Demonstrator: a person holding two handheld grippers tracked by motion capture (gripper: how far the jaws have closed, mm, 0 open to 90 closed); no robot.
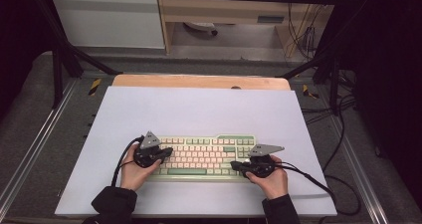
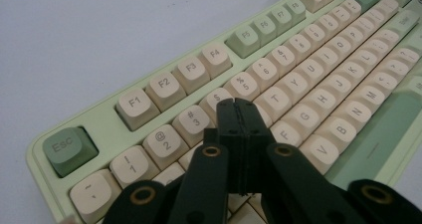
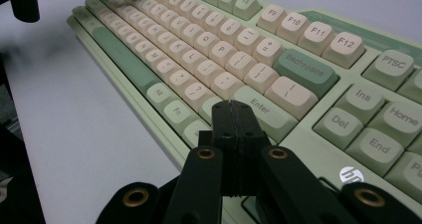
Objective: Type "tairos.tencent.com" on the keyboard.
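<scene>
A pale green keyboard [image 1: 204, 157] with cream and green keys lies on a white sheet near the table's front edge. My left gripper [image 1: 167, 151] hovers over the keyboard's left end, jaws shut and empty. In the left gripper view its tips [image 2: 241, 107] sit above the keys around 4 and R on the keyboard [image 2: 308, 59]. My right gripper [image 1: 235, 165] rests at the keyboard's lower right, also shut with nothing in it. In the right gripper view its tips [image 3: 233, 109] hang over the right Shift area, just below the Enter key [image 3: 261, 109].
The white sheet [image 1: 199, 114] covers a wooden tabletop [image 1: 199, 81]. Black frame legs [image 1: 59, 69] stand at both sides, and cables [image 1: 338, 149] trail on the grey floor at right. Each gripper's cable runs back along the person's black sleeves.
</scene>
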